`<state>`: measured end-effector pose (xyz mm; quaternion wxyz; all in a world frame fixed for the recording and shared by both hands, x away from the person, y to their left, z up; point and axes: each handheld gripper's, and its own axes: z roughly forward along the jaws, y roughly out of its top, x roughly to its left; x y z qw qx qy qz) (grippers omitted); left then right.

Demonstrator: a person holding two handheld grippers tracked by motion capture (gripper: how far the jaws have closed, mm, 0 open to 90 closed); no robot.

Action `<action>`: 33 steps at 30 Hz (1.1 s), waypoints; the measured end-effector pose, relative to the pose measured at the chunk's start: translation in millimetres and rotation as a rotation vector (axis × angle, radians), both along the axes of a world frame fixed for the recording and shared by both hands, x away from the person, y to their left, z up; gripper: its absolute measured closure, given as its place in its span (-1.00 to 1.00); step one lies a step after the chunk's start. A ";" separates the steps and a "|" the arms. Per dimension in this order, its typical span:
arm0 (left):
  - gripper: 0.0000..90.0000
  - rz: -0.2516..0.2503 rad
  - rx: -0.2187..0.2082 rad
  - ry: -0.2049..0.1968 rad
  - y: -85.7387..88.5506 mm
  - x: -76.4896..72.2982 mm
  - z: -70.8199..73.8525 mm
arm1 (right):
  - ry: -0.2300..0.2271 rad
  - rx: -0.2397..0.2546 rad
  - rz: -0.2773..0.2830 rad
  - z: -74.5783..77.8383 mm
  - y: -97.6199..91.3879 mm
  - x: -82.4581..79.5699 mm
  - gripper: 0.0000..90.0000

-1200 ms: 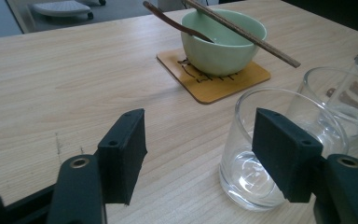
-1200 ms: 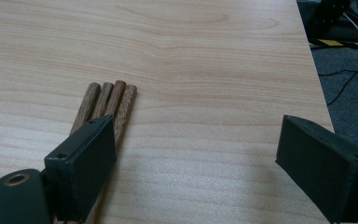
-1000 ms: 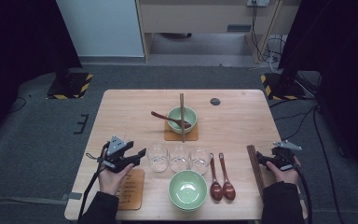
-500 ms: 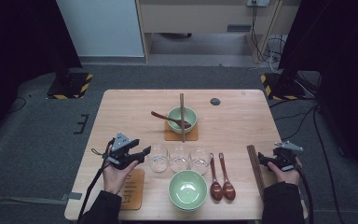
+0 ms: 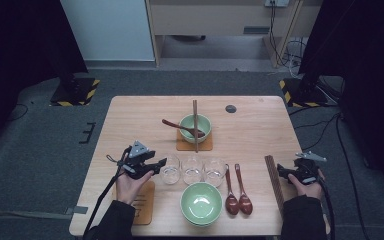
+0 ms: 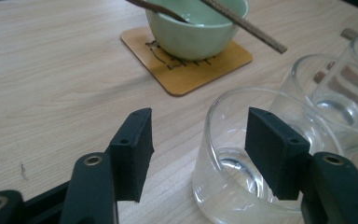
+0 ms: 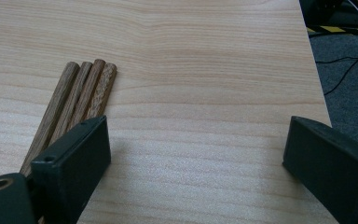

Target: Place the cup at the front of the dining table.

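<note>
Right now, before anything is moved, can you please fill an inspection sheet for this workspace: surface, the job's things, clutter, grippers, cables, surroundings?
Surface: light wooden table, dry, no spill seen.
Job's things: three clear glasses in a row, nearest glass beside the left gripper; bundle of chopsticks by the right gripper.
Clutter: green bowl on a coaster with a spoon and one chopstick across it; second green bowl at the near edge; two red-brown spoons; second coaster.
Grippers: left gripper open, jaws have just been closing, one finger over the glass rim, not pressing; right gripper open, jaws have just been opening, nothing between.
Cables: one trails from each gripper; more on the floor at far right.
Surroundings: grey floor, two stands with yellow-black bases.
</note>
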<state>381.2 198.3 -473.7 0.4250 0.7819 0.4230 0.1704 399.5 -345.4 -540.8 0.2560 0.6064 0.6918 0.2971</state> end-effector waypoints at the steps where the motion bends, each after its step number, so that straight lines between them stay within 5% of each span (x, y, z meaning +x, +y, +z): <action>1: -0.04 -0.001 0.021 0.007 -2.4 1.1 -1.2 | 0.003 0.002 0.001 0.0 0.1 0.5 -0.86; 11: 0.14 -0.021 0.075 0.060 -13.5 8.7 -4.8 | 0.003 0.001 0.002 -0.1 0.1 0.6 -0.86; 25: 0.50 -0.024 0.028 0.174 -16.9 15.4 -11.2 | 0.003 0.001 0.003 -0.1 0.2 0.7 -0.87; 33: 0.66 -0.018 0.071 0.179 -20.6 17.3 -9.6 | 0.004 0.001 0.004 -0.1 0.2 0.7 -0.87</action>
